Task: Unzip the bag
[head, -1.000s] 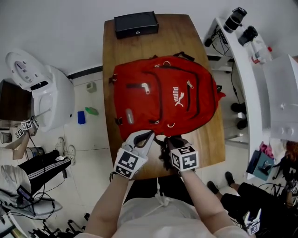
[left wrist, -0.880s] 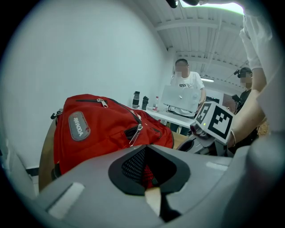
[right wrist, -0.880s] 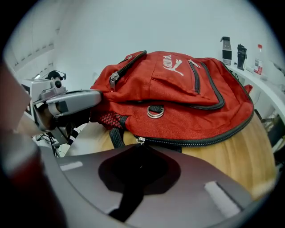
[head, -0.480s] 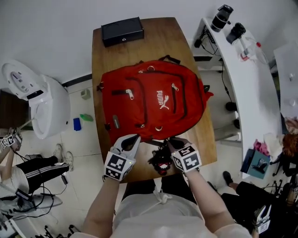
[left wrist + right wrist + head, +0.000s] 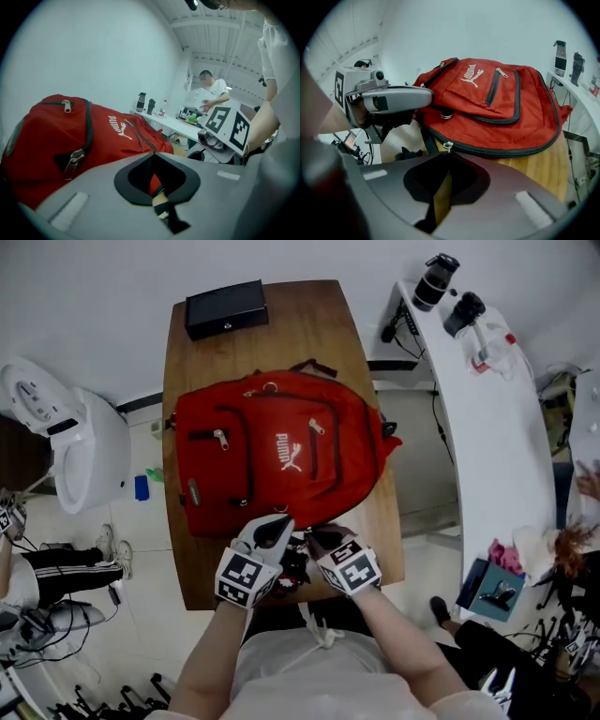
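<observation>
A red backpack (image 5: 272,451) lies flat on the wooden table (image 5: 380,549), its front pockets zipped. My left gripper (image 5: 272,529) is at the bag's near edge. In the left gripper view its jaws (image 5: 154,153) meet on the red fabric beside a black zipper line, shut on it. My right gripper (image 5: 314,534) sits just to the right of it. In the right gripper view its shut jaws (image 5: 449,154) close at the silver zipper pull (image 5: 449,146) of the main zipper, whose tab drops between the tips. The zipper runs shut along the bag's edge (image 5: 506,152).
Black straps (image 5: 295,568) hang off the table edge between the grippers. A black box (image 5: 225,307) sits at the table's far end. A white bench (image 5: 469,399) with cameras and bottles stands to the right, and a white machine (image 5: 66,446) to the left.
The head view has swung, so the bag and table sit further left and lower in it. Both grippers stay shut at the bag's near edge, and the straps hang further left.
</observation>
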`<state>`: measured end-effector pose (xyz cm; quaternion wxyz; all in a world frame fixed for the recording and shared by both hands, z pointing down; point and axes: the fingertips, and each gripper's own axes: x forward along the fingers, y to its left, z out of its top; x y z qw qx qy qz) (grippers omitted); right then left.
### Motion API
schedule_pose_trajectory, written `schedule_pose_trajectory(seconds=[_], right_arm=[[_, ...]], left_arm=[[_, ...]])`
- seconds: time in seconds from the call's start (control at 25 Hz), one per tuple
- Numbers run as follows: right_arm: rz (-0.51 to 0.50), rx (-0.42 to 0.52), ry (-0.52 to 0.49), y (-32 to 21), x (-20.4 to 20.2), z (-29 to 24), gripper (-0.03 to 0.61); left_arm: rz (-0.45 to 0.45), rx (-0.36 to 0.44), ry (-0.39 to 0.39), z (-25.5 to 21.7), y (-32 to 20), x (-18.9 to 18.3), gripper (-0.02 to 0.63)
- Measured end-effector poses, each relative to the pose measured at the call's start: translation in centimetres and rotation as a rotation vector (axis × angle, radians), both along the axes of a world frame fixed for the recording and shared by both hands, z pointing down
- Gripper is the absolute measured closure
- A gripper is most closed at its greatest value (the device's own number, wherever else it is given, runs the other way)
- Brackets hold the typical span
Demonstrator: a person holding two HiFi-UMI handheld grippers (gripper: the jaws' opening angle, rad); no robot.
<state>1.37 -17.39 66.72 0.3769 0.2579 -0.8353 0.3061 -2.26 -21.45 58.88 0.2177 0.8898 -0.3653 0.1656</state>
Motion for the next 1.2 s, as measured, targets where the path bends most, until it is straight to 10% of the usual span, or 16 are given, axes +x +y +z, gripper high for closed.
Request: schedule_pose_trajectory(seconds=[1.2], right_arm=[[-0.17,0.059,0.15,-9.9,16.5,0.6,0.562]], left_arm=[[-0.092,-0.073,-0.043,2.2,-5.2,7.6,0.607]])
